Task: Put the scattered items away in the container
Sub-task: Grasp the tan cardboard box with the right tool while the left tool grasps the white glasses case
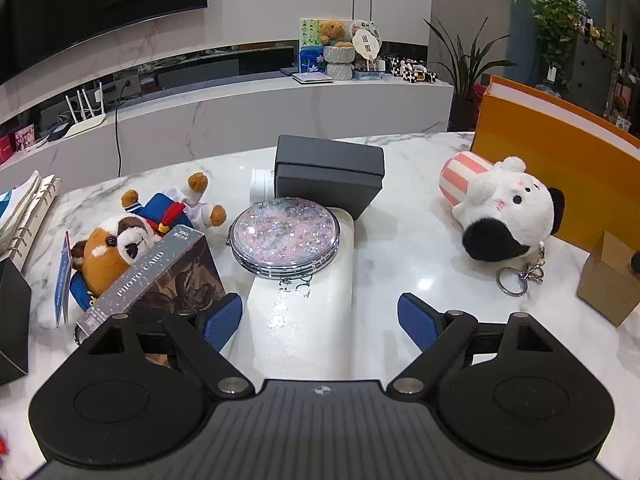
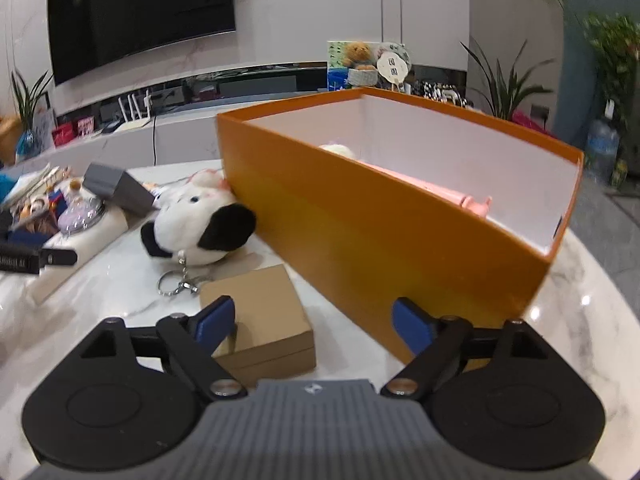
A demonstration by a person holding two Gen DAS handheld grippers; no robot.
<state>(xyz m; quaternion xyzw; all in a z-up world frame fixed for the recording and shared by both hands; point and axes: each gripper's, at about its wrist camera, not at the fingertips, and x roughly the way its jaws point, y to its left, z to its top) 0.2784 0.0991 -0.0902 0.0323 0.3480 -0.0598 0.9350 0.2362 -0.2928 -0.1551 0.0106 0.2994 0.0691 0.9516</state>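
both tongs, left tongs (image 1: 320, 320) and right tongs (image 2: 310, 322), gape empty; the right could knock the small cardboard box (image 2: 264, 316) against the orange box (image 2: 360, 232).

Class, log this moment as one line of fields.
left gripper: open, over white box | right gripper: open, empty, beside cardboard box | orange container: partly filled

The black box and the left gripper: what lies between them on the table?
In the left wrist view, a glittery round mirror lies on a white case between the black box and the open left gripper.
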